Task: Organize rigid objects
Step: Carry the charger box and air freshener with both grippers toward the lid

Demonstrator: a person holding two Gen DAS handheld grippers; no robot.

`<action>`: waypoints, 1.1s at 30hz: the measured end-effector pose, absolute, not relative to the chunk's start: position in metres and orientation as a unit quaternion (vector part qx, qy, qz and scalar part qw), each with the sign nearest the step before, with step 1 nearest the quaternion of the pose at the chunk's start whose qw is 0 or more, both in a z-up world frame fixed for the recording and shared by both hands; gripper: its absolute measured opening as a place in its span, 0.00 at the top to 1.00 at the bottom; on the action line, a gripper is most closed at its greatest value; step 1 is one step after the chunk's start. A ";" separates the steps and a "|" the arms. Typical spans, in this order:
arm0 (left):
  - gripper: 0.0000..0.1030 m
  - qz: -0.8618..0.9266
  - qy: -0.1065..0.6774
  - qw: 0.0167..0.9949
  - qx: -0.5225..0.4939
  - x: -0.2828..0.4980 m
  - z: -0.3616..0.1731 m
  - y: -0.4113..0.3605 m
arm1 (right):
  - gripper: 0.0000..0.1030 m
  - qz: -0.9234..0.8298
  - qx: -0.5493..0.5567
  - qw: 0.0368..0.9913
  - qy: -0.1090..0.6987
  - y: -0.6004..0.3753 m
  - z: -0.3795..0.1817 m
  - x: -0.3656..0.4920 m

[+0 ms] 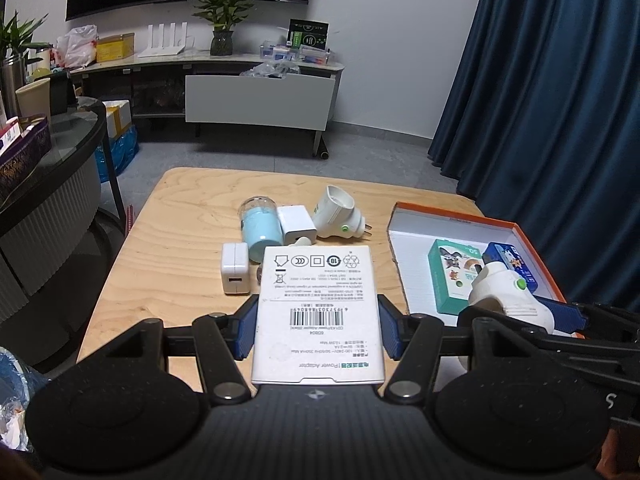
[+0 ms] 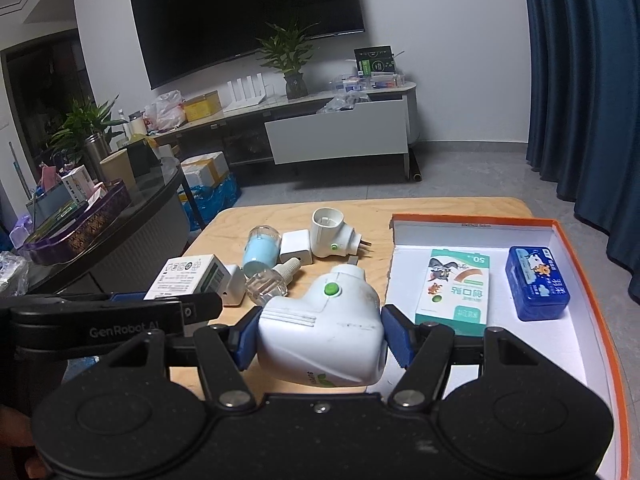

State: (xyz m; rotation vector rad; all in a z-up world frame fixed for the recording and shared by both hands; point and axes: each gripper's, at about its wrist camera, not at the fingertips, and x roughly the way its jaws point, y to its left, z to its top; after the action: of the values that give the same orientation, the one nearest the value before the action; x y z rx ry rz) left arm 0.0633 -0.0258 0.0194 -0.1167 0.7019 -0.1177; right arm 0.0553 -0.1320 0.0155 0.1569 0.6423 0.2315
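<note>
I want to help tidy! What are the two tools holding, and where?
Left tool pinches the white adapter box by its long sides. Right tool pinches the white plug-in device by its body's sides.

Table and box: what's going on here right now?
A person is sorting small items with two handheld grippers. The left gripper is clamped on a white adapter box, and the right gripper on a white plug-in device. A green carton and blue case already lie in the orange-edged box. Chargers and vials are on the table.
</note>
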 end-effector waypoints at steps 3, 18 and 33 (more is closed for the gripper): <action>0.42 -0.058 0.342 0.936 -0.056 0.061 0.021 -0.027 | 0.26 0.114 0.078 0.940 0.313 -0.134 0.015 0.049; 0.42 -0.069 0.340 0.937 -0.047 0.055 0.023 -0.039 | 0.26 0.103 0.084 0.945 0.300 -0.150 0.020 0.036; 0.42 -0.083 0.346 0.933 -0.042 0.056 0.019 -0.047 | 0.26 0.086 0.092 0.946 0.298 -0.163 0.020 0.029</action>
State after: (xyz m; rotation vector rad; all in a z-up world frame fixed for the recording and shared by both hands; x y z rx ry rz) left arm 0.0561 -0.0474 0.0193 -0.0864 0.7084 -0.1705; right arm 0.0291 -0.1630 0.0200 0.1869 0.6062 0.1758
